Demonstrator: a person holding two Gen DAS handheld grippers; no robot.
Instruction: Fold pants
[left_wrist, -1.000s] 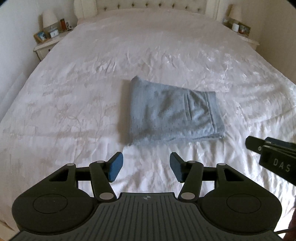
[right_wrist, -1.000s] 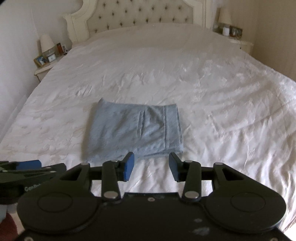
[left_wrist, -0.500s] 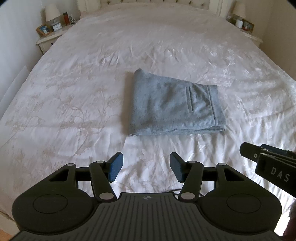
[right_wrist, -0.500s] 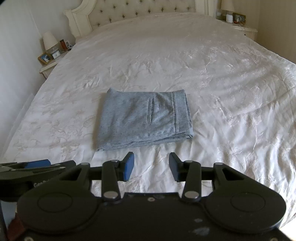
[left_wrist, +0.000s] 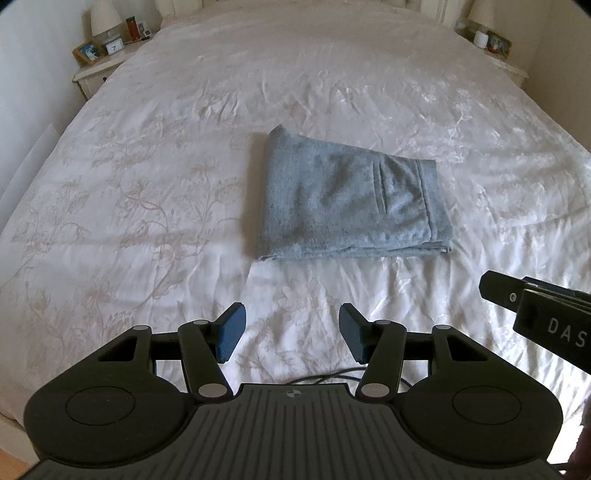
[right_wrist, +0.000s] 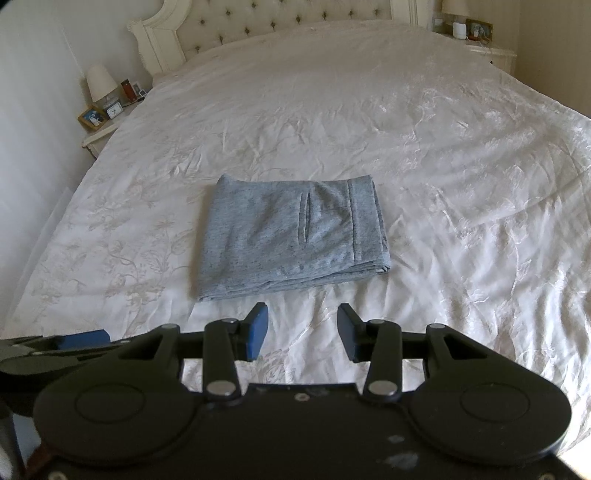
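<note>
Pants (right_wrist: 291, 236) of soft heathered grey knit lie folded into a thick rectangle at the middle of the crinkled white floral bedspread (right_wrist: 443, 155). Left gripper (left_wrist: 291, 332) and right gripper (right_wrist: 303, 330) hover near the foot edge, jaws wide apart, holding nothing.

The folded pants (right_wrist: 291, 236) are a heathered light blue-grey with darker flecks. The bedspread (right_wrist: 424, 122) is white with a glossy sheen and a faint beige floral vine pattern, clearest at the near left. The headboard (right_wrist: 280, 26) is cream, tufted with dark buttons. The left tool (left_wrist: 291, 332) and right tool (right_wrist: 302, 330) are black with dark blue pads. The lamp (right_wrist: 100, 83) at the far left has a cream shade.
</note>
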